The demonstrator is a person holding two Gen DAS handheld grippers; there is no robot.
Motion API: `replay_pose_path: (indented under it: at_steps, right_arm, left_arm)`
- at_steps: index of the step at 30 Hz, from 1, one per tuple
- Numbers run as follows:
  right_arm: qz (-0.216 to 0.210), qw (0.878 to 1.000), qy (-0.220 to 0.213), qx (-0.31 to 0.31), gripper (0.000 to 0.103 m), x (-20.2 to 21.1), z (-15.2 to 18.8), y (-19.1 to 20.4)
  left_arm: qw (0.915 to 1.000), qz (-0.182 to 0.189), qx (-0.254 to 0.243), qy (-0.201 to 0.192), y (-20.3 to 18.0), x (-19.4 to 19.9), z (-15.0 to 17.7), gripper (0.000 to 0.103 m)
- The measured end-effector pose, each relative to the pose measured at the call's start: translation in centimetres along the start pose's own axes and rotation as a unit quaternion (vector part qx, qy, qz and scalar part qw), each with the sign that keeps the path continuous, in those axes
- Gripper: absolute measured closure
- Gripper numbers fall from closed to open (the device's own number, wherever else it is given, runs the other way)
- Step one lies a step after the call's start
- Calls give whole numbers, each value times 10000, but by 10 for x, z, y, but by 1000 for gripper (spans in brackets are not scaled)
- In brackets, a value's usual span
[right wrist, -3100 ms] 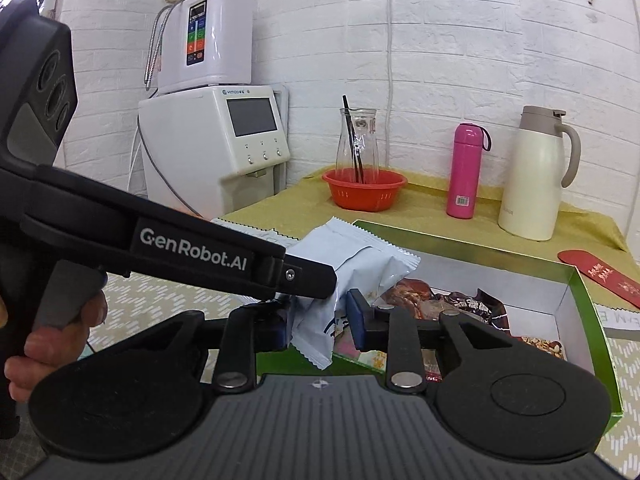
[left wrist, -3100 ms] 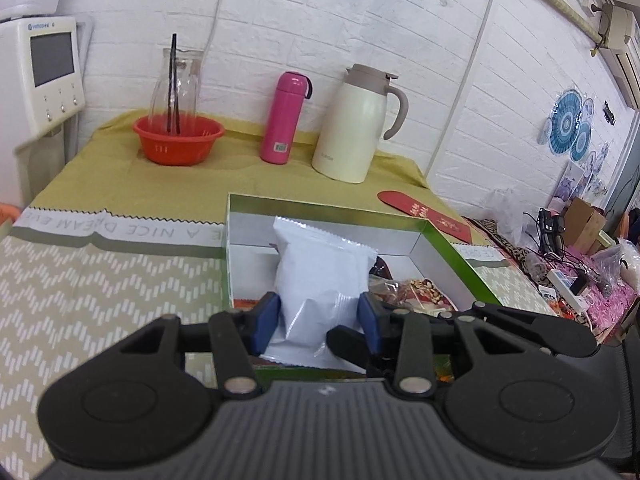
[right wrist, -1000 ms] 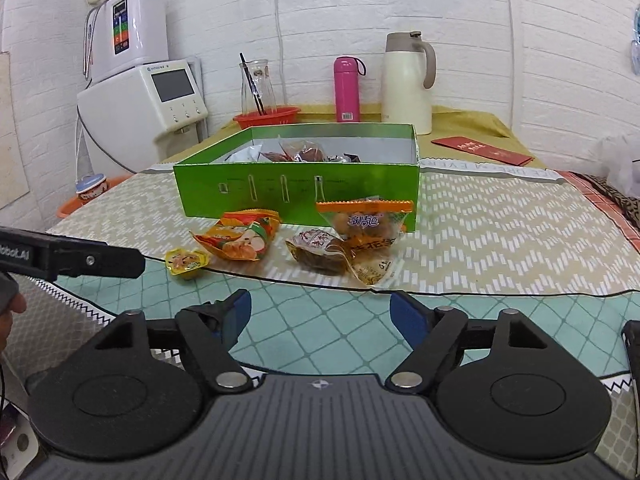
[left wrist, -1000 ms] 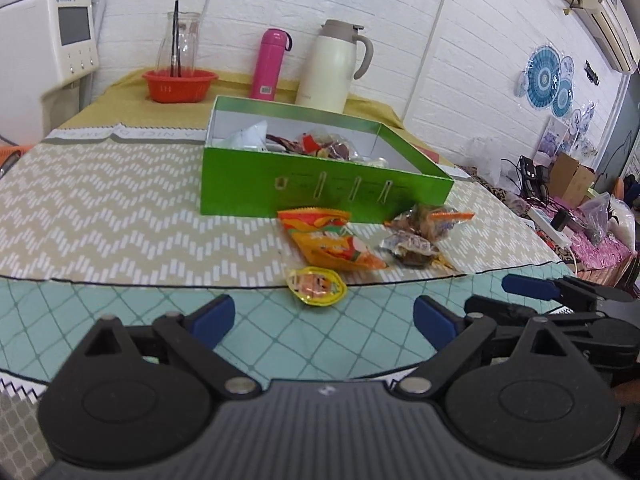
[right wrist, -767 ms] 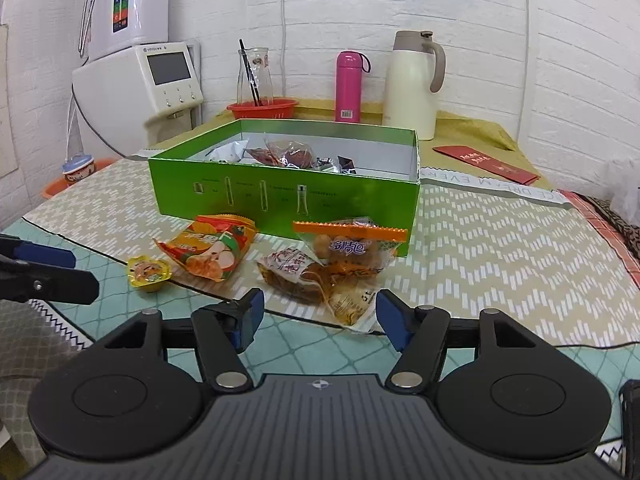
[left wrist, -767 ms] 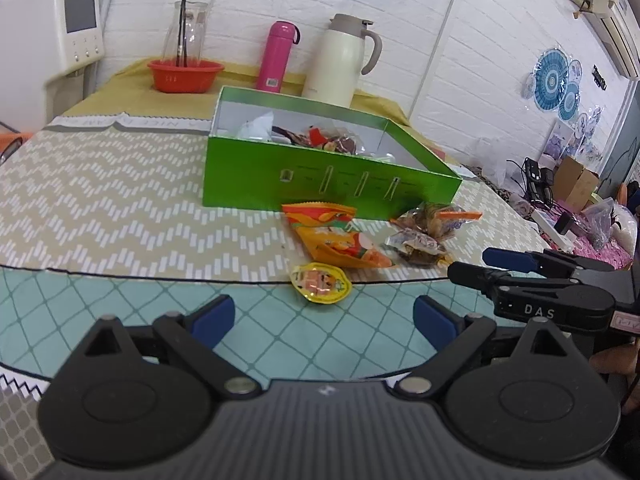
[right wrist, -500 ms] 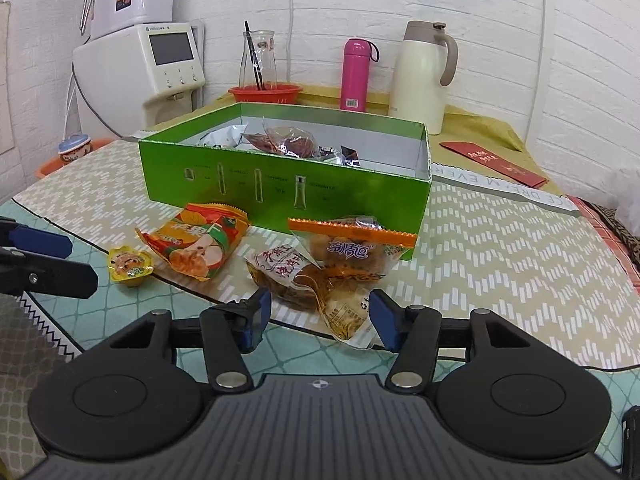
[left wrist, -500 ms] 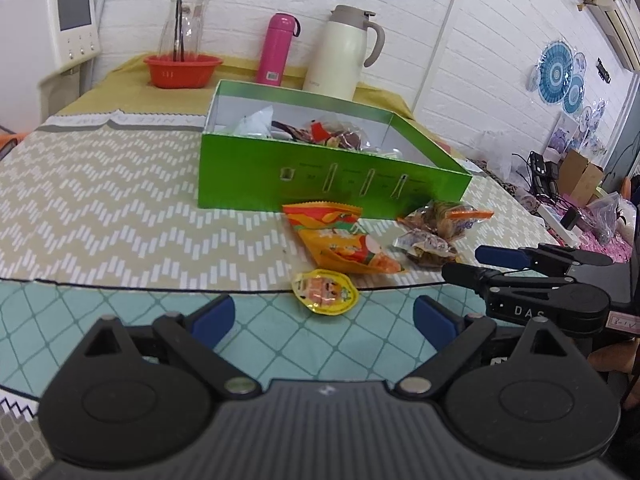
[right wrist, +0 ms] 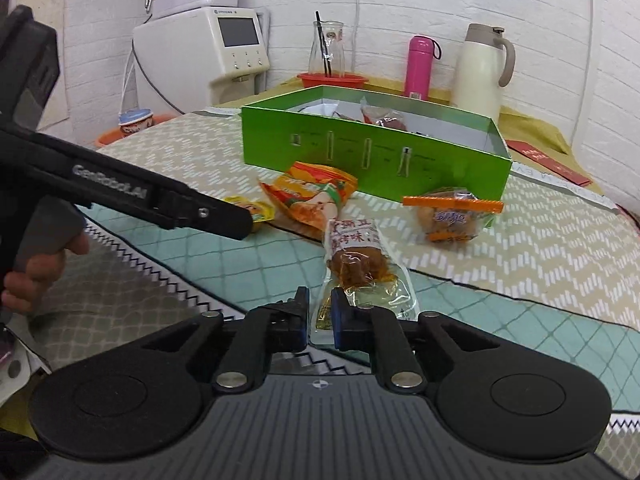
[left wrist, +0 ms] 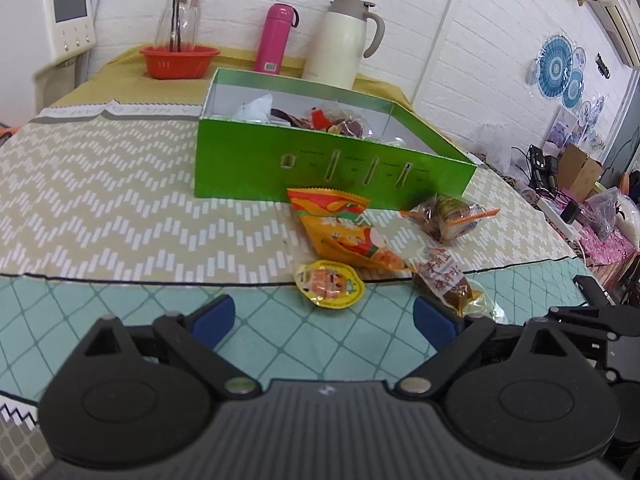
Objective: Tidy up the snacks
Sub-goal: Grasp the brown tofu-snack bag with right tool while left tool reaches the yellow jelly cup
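The right gripper [right wrist: 320, 312] is closing on the clear tail of the brown meat snack packet [right wrist: 356, 256] — whether its pads already pinch the film is hard to make out. The left gripper [left wrist: 324, 316] gapes wide, empty, the yellow jelly cup [left wrist: 330, 284] at its 12 o'clock. Snacks in the green box [left wrist: 320, 164] are half hidden behind its wall.
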State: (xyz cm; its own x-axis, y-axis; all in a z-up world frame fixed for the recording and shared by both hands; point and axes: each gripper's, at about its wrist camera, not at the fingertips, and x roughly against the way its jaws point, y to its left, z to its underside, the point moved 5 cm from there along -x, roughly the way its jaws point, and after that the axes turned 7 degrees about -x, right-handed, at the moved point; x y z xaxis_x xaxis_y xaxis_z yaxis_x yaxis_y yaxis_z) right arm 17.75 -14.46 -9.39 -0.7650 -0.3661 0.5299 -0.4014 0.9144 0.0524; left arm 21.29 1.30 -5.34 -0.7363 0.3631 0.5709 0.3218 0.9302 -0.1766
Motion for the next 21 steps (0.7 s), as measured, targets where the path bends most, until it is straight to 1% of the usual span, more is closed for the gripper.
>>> replay_pose_path:
  at_steps: [1, 2, 3, 4, 5, 6, 7, 8, 11, 12, 14, 15, 16, 18, 19, 21]
  right_arm:
    - [-177, 9998, 3, -108, 81, 3, 0, 1]
    - [-324, 9993, -36, -200, 77, 6, 0, 1]
    - [-398, 9988, -133, -266, 70, 10, -3, 0]
    - [-345, 9987, -262, -281, 57, 12, -8, -2]
    - [-231, 9987, -373, -263, 42, 14, -12, -5]
    - [-75, 9987, -446, -235, 33, 13, -16, -8]
    - [31, 9987, -472, -211, 22, 11, -19, -10]
    - [76, 9987, -472, -197, 18, 7, -21, -13]
    - [23, 9990, -343, -293, 18, -8, -25, -18]
    - [21, 9989, -302, -354, 18, -12, -24, -20]
    - [54, 9988, -236, -427, 18, -19, -24, -21]
    - [46, 9987, -217, -455, 18, -21, -24, -22]
    - [31, 9986, -198, -494, 18, -23, -24, -23]
    - [-1, 9983, -186, -557, 18, -24, -22, -23]
    - [3, 9982, -195, -563, 17, -24, -23, -23]
    - [19, 9982, -216, -564, 17, -24, -24, -23]
  left_arm:
    - [10000, -10, -6, 3, 1, 0, 0, 9]
    - [10000, -21, -13, -5, 2, -1, -1, 9]
    - [10000, -27, -29, -12, 2, -1, -3, 9]
    - [10000, -40, -62, -26, 2, -2, -6, 9]
    - [9999, -57, -104, -42, 3, -4, -9, 9]
    - [9999, -72, -144, -44, 3, -6, -12, 9]
    - [9998, -73, -174, -36, 2, -8, -14, 9]
    - [9998, -36, -214, -30, 1, -10, -16, 9]
    - [9991, 38, -427, 49, -4, -19, -18, 11]
    - [9987, 31, -507, 95, -5, -22, -17, 15]
    - [9978, 54, -620, 207, -8, -27, -16, 37]
    - [9973, 18, -706, 195, -9, -29, -16, 47]
    - [9968, -43, -771, 209, -9, -30, -16, 47]
    - [9971, -26, -726, 233, -9, -32, -18, 47]
    - [9970, -49, -730, 234, -9, -33, -19, 45]
    - [9967, -108, -770, 215, -8, -35, -19, 45]
